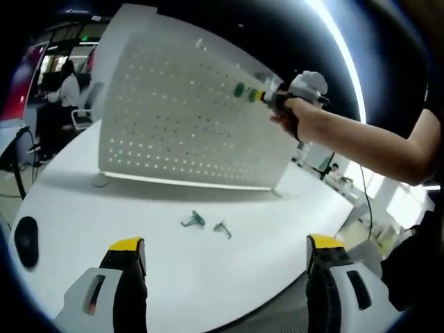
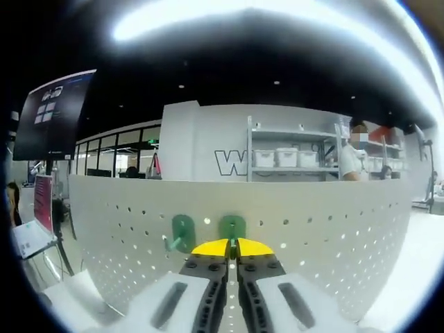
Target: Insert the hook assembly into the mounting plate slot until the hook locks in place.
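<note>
At the pegboard's [image 2: 312, 236] upper face, my right gripper [image 2: 232, 248] pinches a green hook [image 2: 232, 226] against the holes, presumably seating it; another hook [image 2: 182, 232] hangs at nine o'clock. My left gripper [image 1: 225, 253] waits spread, two spare hooks [image 1: 206, 223] at twelve on the white table [image 1: 83, 201], office shelving beyond.

white table [image 1: 173, 277], black mouse [image 1: 26, 241], shelf bins [image 2: 286, 157]
</note>
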A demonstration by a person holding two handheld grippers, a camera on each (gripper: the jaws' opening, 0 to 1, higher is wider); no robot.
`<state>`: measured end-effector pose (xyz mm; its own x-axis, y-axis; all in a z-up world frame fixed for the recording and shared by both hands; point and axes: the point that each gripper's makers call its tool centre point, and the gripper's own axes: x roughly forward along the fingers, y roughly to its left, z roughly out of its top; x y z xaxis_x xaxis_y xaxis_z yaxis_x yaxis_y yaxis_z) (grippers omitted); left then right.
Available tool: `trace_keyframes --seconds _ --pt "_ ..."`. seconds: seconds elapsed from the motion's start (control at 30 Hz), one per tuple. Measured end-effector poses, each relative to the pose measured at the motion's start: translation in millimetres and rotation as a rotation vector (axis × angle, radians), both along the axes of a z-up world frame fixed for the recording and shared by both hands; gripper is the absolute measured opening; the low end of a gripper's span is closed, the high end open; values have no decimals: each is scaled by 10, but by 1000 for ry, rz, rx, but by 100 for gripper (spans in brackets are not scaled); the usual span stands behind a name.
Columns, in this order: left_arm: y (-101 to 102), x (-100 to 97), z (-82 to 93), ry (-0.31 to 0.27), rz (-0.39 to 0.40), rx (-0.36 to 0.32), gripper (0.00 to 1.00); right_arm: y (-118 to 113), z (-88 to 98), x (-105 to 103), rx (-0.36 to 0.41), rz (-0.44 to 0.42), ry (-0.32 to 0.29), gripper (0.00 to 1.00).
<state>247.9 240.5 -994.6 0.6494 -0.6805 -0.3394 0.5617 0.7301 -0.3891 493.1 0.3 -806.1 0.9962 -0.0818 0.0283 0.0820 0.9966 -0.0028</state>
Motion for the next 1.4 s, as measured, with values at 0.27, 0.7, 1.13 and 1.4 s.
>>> trace_keyframes --seconds 0.27,0.7,1.13,1.4 --pt "8 5 10 -1 5 -8 97 -12 -48 51 30 -20 41 0" --pt "18 4 18 -3 6 -14 97 50 231 -114 33 75 -15 13" --pt "-11 -25 1 -7 -15 7 96 -101 140 -552 45 115 22 18" --pt "-22 -40 -5 -9 -26 16 96 -153 -246 -905 19 111 112 18"
